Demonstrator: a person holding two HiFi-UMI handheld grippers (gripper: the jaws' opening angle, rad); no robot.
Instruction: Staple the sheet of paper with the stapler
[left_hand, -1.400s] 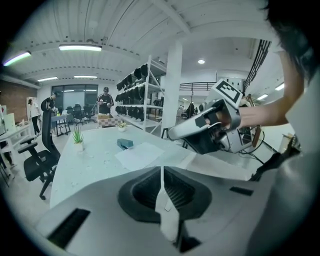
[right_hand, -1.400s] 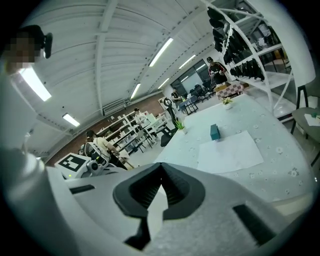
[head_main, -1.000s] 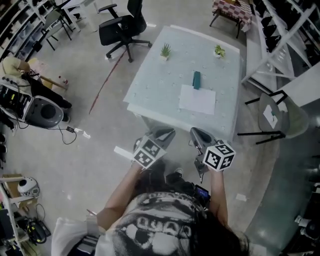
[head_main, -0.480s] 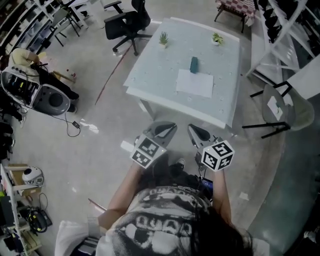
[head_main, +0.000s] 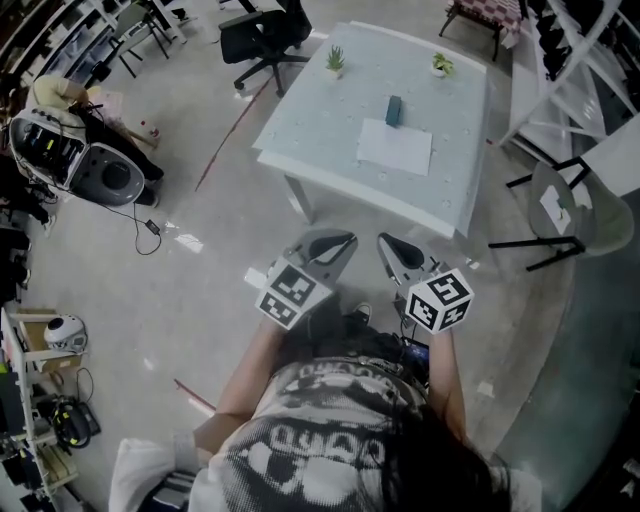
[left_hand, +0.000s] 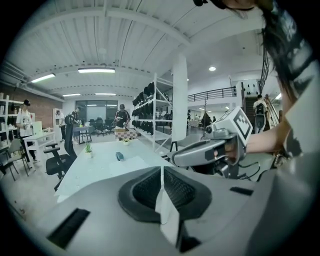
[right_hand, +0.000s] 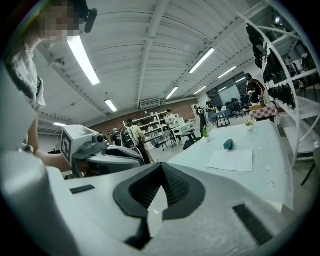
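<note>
The person is standing on the floor a little way back from the white desk (head_main: 300, 150), holding one pair of tongs in each hand out in front of the chest. The left tongs (head_main: 334, 243) are pointing towards the desk with the two jaws pressed together at their tips, gripping nothing. The right tongs (head_main: 390, 246) are sitting just beside them, level with them. Their jaws are likewise closed tip to tip and are carrying nothing. Neither pair is reaching over the desk edge; both are hanging well apart from anything on it.

The sheet of paper (head_main: 395, 147) is lying flat near the middle of the desk, towards the person's right. The stapler (head_main: 394, 110), a small dark teal block, is resting at the sheet's far edge; whether it is overlapping the paper I cannot tell. Two small potted plants (head_main: 335, 60) are standing along the far side of the desk, one near each corner. A black office chair (head_main: 262, 40) is standing just beyond the far left corner.
</note>
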